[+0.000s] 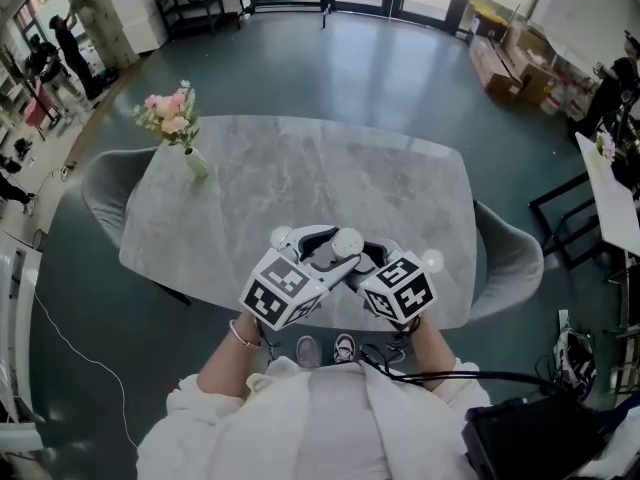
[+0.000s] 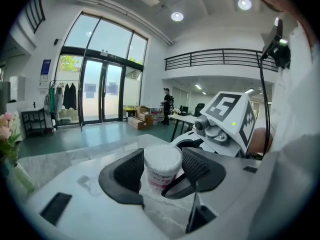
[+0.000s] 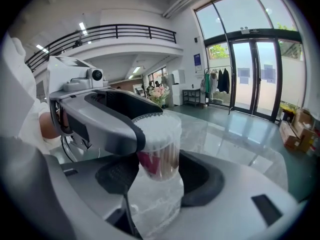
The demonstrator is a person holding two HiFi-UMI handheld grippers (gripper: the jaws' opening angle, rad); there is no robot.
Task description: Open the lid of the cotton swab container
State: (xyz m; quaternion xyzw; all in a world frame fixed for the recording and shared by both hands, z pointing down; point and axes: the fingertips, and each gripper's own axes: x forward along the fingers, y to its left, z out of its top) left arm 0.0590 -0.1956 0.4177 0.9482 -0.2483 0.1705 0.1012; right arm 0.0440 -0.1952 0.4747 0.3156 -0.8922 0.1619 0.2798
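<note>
Item: cotton swab container [image 2: 162,166], a clear round tub with a white lid [image 2: 162,155] and a pink label, packed with white swab heads. Location: over the near edge of a grey marble-patterned table [image 1: 300,168], directly before the person, between the two grippers; whether its base rests on the tabletop cannot be told. Left gripper [image 1: 325,253]: jaws drawn in on the container, one ribbed black pad [image 2: 129,173] against each side of it, taking it high, at the level of the lid; in the right gripper view one of its grey jaws lies along the lid's rim [image 3: 156,126]. Right gripper [image 3: 157,176]: jaws closed about the lower body of the container, below the lid, the dark pads pressed to either flank. Lid: on, seated level. In the head view both marker cubes sit side by side, nearly touching, with the white top of the container [image 1: 347,240] just beyond them. Also on the table: a small vase of pink flowers [image 1: 180,128] at the far left corner, well apart from the grippers. Grey chair at each end of the table, left [image 1: 105,193] and right [image 1: 510,258]
</note>
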